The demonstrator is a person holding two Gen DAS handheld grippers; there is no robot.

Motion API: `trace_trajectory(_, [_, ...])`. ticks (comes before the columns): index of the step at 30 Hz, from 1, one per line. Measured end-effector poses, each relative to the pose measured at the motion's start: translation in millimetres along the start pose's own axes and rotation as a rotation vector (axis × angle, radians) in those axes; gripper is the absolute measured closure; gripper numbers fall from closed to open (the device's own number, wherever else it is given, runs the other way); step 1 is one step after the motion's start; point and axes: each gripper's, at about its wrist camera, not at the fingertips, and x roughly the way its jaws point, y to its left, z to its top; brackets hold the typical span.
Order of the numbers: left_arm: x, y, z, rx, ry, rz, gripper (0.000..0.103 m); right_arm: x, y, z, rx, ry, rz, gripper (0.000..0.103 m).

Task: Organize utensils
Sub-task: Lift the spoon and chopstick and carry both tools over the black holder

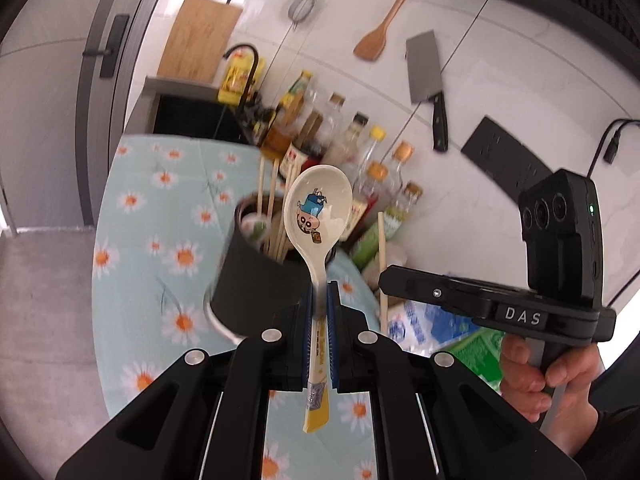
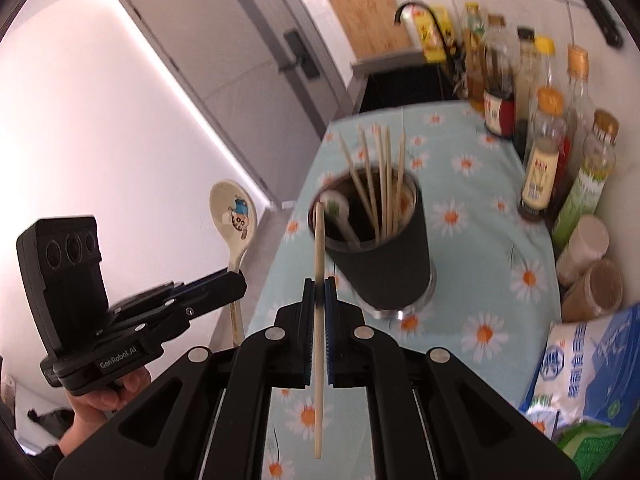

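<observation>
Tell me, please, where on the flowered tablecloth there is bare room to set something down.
Bare cloth lies between the black utensil cup and the bottles, and also beyond the cup toward the sink. The wall side is crowded: bottles, jars and bags stand close together.

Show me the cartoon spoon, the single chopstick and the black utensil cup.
cartoon spoon (image 1: 318,206), left wrist view, bowl.
single chopstick (image 2: 319,264), right wrist view, upper shaft.
black utensil cup (image 2: 384,272), right wrist view, outer wall.

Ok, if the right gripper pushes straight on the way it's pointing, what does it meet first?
Probably the black cylindrical utensil holder: the right gripper, shut on a wooden chopstick, points at its near rim. The chopstick's tip would likely touch first; depth is unclear.
</observation>
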Motion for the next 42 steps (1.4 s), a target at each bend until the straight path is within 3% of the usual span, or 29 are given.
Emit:
trace_trajectory(9, [5, -2, 41, 0.020, -0.117, -0.012, 0.097, -17, 4, 41, -0.068, -0.167, 0.005, 0.097])
trace_trajectory(13, [6, -3, 57, 0.027, -0.160, -0.043, 0.097, -32, 1, 60, -0.067, -0.313, 0.025, 0.097])
trace_trajectory(18, [4, -7, 74, 0.049, -0.228, -0.054, 0.097, -42, -5, 85, -0.058, -0.407, 0.029, 0.097])
trace_trajectory(33, [31, -10, 96, 0.113, -0.336, -0.053, 0.097, -25, -34, 108, -0.037, -0.484, 0.051, 0.097])
trace_trajectory(42, [65, 6, 74, 0.112, -0.259, 0.004, 0.097, 2, -54, 92, 0.033, -0.455, 0.060, 0.097])
